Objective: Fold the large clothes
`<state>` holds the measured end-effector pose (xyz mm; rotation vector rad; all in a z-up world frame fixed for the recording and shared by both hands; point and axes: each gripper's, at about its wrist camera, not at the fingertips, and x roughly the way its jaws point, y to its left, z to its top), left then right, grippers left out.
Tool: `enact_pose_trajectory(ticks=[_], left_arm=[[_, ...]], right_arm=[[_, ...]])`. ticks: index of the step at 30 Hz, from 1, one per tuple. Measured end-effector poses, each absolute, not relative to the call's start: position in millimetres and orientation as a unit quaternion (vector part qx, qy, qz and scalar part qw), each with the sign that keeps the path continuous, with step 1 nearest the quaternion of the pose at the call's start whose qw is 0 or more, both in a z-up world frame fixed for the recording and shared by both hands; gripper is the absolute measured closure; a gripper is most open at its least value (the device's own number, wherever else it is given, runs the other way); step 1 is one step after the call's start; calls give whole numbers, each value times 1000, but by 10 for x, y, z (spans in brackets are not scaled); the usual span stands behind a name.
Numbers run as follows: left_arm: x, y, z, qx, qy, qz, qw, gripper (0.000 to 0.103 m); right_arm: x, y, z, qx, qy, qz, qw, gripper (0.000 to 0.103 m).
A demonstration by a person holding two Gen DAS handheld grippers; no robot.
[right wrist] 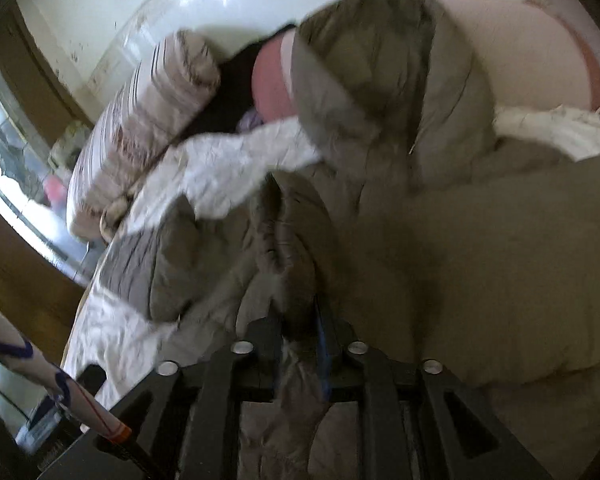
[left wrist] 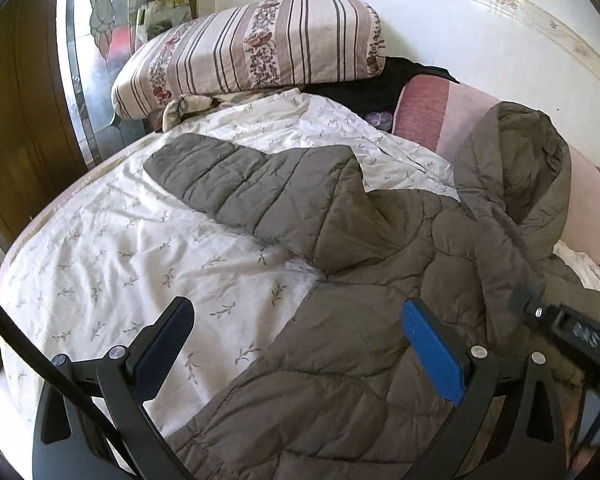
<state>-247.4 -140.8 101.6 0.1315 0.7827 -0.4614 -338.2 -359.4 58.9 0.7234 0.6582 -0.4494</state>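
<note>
Right wrist view: jacket [right wrist: 440, 240] fabric is pinched in the right tongs [right wrist: 306, 320], left tongs [left wrist: 296, 316] held open above the bed [left wrist: 100, 248], so 1 sleeve [left wrist: 236, 184] likely gets folded inward next.

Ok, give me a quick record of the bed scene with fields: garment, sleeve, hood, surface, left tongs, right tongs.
garment: grey-brown quilted jacket spread on the bed
sleeve: one sleeve stretched out flat over the sheet
hood: hood propped against a pink cushion
surface: white floral sheet, striped pillow at the far end
left tongs: open, hanging over the jacket's edge, nothing between them
right tongs: nearly closed, jacket fabric between them; picture blurred
</note>
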Motion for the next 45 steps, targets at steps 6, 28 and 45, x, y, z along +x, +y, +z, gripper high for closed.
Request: enact_pose_trajectory(ticks=[6, 28, 45], left_arm=[[-2518, -1617, 936, 69, 380, -237, 892, 0], [-2852, -2485, 361, 189, 431, -304, 829, 0], [-2907, -2239, 622, 173, 370, -322, 854, 0]], right_arm=[[-3723, -3564, 876, 313, 289, -184, 886, 50], [-5075, -4476, 442, 311, 336, -428, 779, 48], [-4607, -3464, 275, 267, 398, -383, 790, 48]])
